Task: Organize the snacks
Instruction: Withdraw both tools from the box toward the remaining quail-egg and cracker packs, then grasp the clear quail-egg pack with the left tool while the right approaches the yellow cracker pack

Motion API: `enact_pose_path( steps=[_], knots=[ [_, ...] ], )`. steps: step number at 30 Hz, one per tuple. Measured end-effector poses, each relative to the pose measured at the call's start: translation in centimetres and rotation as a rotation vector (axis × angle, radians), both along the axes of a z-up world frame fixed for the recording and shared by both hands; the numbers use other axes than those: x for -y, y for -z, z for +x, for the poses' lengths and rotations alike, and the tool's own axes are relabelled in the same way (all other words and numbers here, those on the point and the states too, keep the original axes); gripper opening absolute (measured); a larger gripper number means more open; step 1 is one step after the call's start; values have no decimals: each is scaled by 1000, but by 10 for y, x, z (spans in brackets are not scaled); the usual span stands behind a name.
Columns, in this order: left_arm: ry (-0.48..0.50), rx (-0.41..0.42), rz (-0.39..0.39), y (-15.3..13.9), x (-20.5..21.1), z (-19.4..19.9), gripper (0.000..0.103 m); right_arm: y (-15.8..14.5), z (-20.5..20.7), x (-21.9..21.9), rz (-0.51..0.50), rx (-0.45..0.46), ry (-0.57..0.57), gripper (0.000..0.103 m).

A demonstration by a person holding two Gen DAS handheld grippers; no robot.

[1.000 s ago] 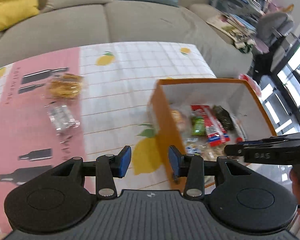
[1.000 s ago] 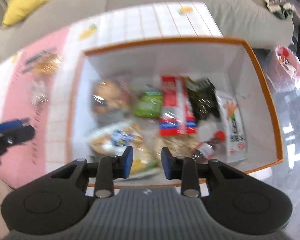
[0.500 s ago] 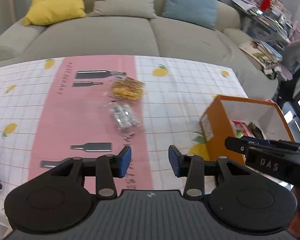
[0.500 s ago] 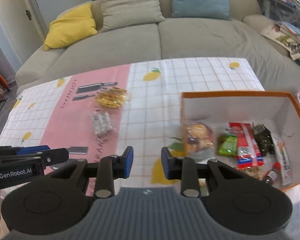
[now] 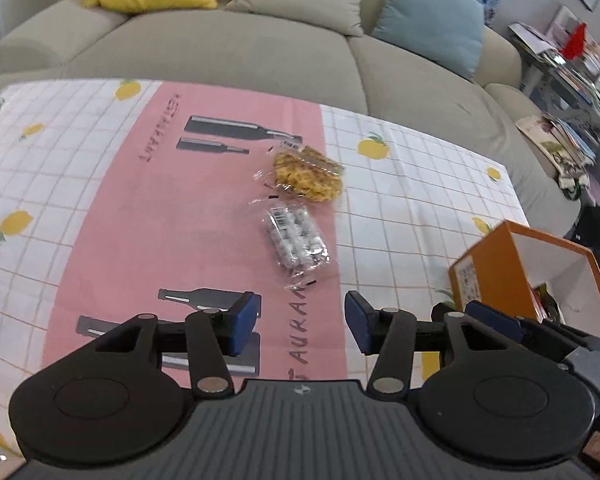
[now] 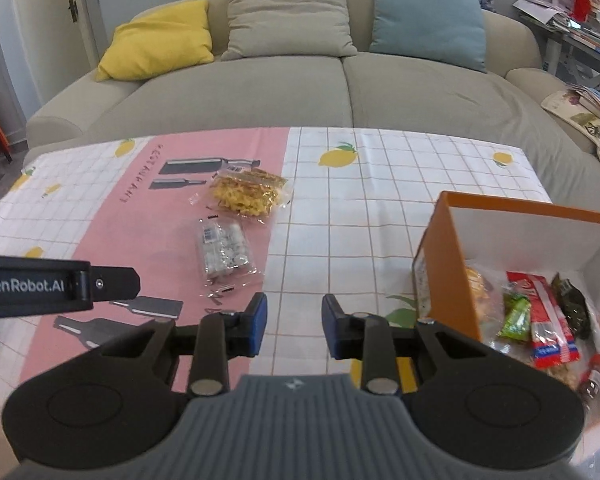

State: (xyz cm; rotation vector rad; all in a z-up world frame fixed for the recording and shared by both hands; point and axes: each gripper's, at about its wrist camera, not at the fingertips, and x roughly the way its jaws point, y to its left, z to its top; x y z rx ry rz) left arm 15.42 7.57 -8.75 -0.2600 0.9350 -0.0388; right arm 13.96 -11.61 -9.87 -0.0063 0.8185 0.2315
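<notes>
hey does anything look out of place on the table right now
Two snack bags still lie loose on the pink strip of the tablecloth: a yellow snack bag and a clear bag of silver-wrapped pieces. The rest sit in the orange box. Nothing is spilled.

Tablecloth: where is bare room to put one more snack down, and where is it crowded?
Free: the white checked cloth between the yellow snack bag and the orange box, and the pink stripe left of the silver candy pack. Crowded: inside the box, packets cover the floor.

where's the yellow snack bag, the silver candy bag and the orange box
yellow snack bag (image 6: 246, 197), right wrist view, middle of contents
silver candy bag (image 6: 224, 253), right wrist view, middle
orange box (image 6: 446, 276), right wrist view, left outer wall
</notes>
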Motion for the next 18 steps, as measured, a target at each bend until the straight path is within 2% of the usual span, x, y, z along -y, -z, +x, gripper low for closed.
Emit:
enact_pose_path(
  steps=[7,18],
  knots=[
    [-47,-38,-62,31,-11,39,72,37,45,-13,-44,0,-26,28],
    [-65,-62,-56,69,-13,91,75,86,106,-39,-11,-16,-25,27]
  ],
)
